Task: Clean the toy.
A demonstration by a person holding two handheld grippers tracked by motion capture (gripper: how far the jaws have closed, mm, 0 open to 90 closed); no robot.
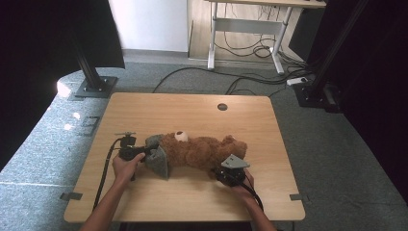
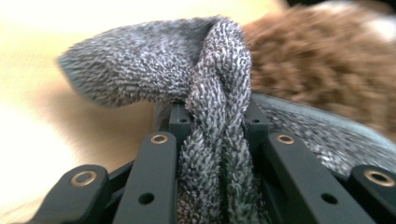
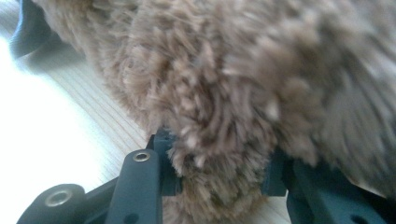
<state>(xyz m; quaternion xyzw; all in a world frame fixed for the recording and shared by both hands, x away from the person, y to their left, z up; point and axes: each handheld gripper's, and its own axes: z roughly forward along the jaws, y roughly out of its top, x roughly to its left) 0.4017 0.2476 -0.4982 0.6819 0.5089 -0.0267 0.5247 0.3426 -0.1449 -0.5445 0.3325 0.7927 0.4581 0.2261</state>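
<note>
Forearms come in from bottom of high view, each hand holding black two-jaw tongs over the light wooden bench [image 1: 144, 202]. Left tongs [image 1: 146, 153] are clenched on a grey knitted fabric piece [image 1: 158, 161] at the toy's left end; in left gripper view a twisted bunch of that knit [image 2: 217, 140] sits pinched betw. both jaws, w/ a loose flap folding off to the left. Right tongs [image 1: 222, 172] grip the brown fuzzy teddy bear [image 1: 202, 151] at its lower right; right gripper view has a tuft of brown fur [image 3: 219, 186] squeezed betw. the jaws. Bear lies on its side, lengthwise across bench centre, pale muzzle up. Round dark hole [image 1: 222, 107] sits near bench's far edge. Cables [image 1: 250, 48] run over grey floor behind.
</note>
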